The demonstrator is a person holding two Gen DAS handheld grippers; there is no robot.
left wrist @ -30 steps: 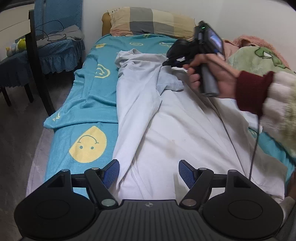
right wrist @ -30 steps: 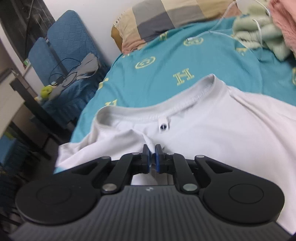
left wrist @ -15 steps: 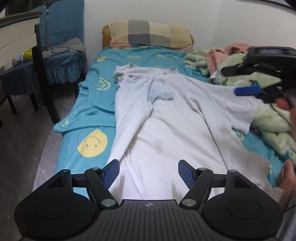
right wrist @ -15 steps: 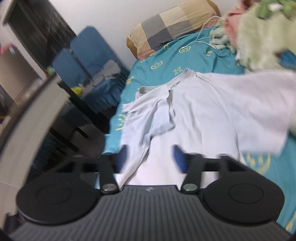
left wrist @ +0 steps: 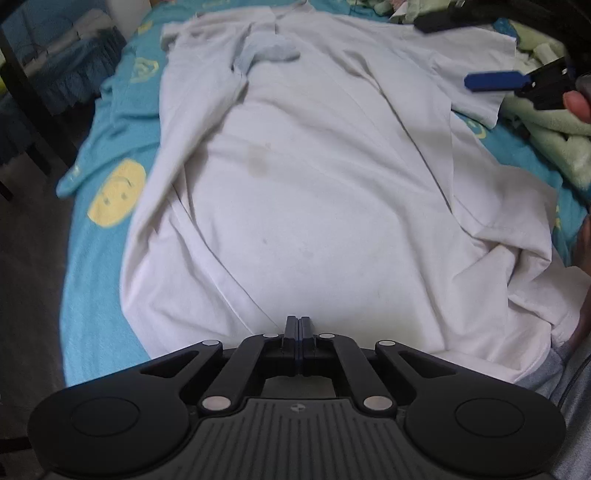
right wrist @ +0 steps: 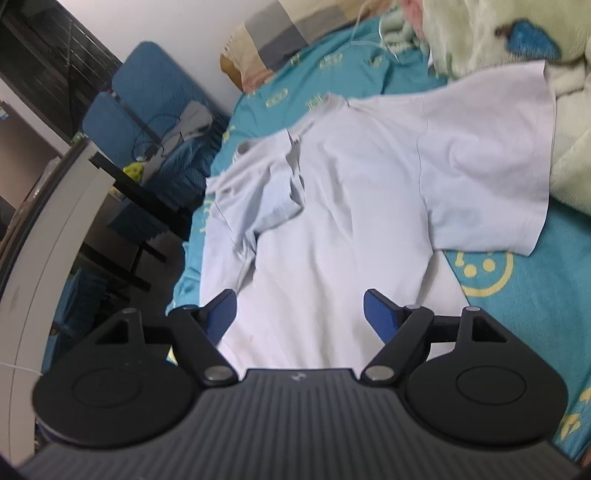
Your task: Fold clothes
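A white T-shirt (left wrist: 314,177) lies spread on the blue bed, collar at the far end, its left side folded inward. My left gripper (left wrist: 299,325) is shut at the shirt's near hem; I cannot tell whether cloth is pinched between the pads. My right gripper (right wrist: 299,310) is open and empty, held above the shirt (right wrist: 351,206) near its right sleeve (right wrist: 491,177). It also shows in the left wrist view (left wrist: 517,79) at the upper right, jaws apart.
A blue sheet with yellow smiley faces (left wrist: 118,188) covers the bed. Green and pink blankets (right wrist: 517,55) are piled on the right. A plaid pillow (right wrist: 280,33) lies at the head. Blue chairs (right wrist: 147,99) and a dark table stand left of the bed.
My left gripper has closed and dropped to the shirt's near hem. My right gripper let go of the collar, opened and pulled back to the right.
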